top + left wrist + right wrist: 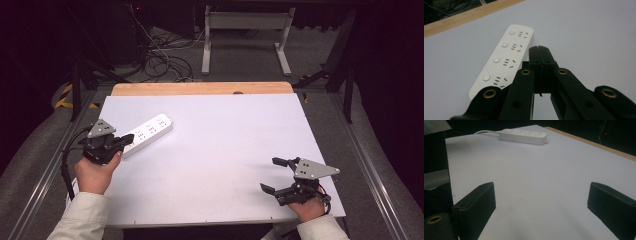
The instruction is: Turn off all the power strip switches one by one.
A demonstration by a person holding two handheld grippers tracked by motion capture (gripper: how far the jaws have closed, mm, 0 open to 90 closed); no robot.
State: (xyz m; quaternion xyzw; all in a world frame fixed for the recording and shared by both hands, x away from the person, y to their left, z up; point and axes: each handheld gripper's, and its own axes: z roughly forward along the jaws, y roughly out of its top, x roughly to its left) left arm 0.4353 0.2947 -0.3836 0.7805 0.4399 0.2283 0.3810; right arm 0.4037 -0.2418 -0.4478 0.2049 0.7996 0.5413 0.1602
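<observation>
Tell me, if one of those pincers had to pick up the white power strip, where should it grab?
Probably across the narrow width of the power strip, near its middle, coming down from above. It lies flat on the table, sockets up, so its two long sides are the exposed parallel faces. The open right gripper could span it; the left gripper is shut.

The power strip [148,133] is lying flat on the table [215,150] in its left half, running slantwise from the near left toward the far right; in the left gripper view the power strip [502,60] is sitting just left of the pressed-together jaws, its four sockets in a row; the left gripper [127,139] is sitting at the table's left edge, its tips at the strip's near end; the right gripper [275,175] is resting at the near right corner, well apart from the strip, jaws spread; in the right gripper view the strip [523,136] is lying far ahead across the table [544,182]; beyond the far edge a stand [246,37] and cables [160,57] are lying on the floor
</observation>
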